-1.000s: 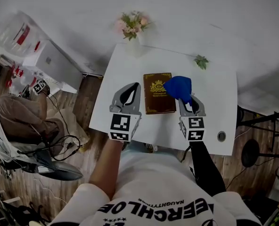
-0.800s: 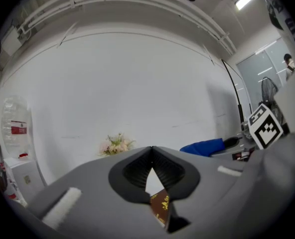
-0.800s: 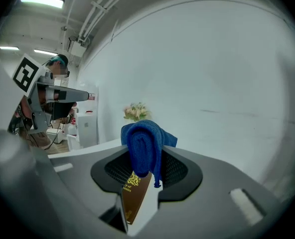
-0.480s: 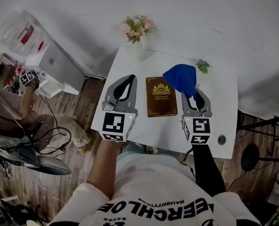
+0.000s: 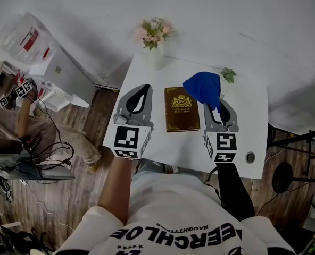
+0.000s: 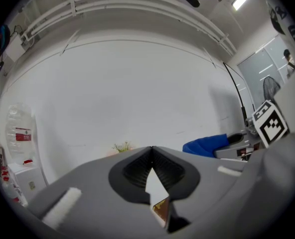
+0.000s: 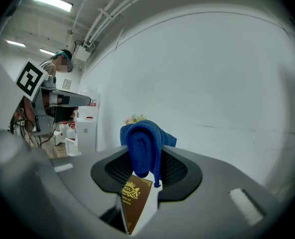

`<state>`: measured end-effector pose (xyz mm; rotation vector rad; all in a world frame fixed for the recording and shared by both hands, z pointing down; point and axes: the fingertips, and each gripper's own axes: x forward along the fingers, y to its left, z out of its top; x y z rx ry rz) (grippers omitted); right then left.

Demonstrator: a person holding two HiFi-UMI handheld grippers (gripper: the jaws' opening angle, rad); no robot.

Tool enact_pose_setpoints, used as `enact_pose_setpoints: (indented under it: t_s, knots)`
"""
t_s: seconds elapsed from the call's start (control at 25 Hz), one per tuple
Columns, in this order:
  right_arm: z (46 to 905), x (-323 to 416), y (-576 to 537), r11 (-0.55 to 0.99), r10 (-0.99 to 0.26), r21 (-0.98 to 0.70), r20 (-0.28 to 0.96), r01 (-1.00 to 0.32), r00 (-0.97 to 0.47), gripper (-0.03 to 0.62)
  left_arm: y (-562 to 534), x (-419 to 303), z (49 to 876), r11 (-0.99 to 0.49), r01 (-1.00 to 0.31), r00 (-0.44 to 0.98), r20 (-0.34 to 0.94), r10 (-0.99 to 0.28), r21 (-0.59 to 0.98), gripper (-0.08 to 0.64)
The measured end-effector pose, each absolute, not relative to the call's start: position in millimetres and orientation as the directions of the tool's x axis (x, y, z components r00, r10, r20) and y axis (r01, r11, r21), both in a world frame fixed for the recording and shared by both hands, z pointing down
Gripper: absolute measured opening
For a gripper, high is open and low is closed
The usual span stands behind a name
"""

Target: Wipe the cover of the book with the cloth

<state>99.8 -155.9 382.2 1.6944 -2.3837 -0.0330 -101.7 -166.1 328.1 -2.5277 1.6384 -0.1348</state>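
Observation:
A brown book [image 5: 181, 109] with a gold crest lies flat in the middle of the small white table [image 5: 242, 137]. My right gripper [image 5: 218, 102] hovers just right of the book, shut on a blue cloth [image 5: 203, 88] that bunches above its tips. In the right gripper view the blue cloth [image 7: 143, 147] hangs between the jaws, with the book [image 7: 135, 199] below them. My left gripper [image 5: 140, 93] is held above the table's left part, beside the book, with its jaws closed and nothing in them. In the left gripper view a sliver of the book [image 6: 161, 209] shows under the jaws.
A vase of pink flowers [image 5: 154, 33] stands at the table's far edge, and a small green sprig [image 5: 228, 75] lies at the far right. A round hole [image 5: 250, 155] is near the table's front right. A white cabinet [image 5: 60, 73] and a seated person [image 5: 19, 126] are on the left.
Over the last second both grippers rose and shifted slightly away from the book, the cloth still in the right one. In the last half second little has moved.

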Motion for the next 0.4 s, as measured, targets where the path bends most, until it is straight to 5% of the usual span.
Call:
enact_pose_setpoints:
  t_s: [0.4]
  knots:
    - [382.9,95.1,-158.3,0.351,-0.930,0.134,0.163,-0.927,-0.328,0.131,-172.3,-104.1,330.0,-0.405,-0.902,0.408,0.012,-0.913,-0.153,0.057]
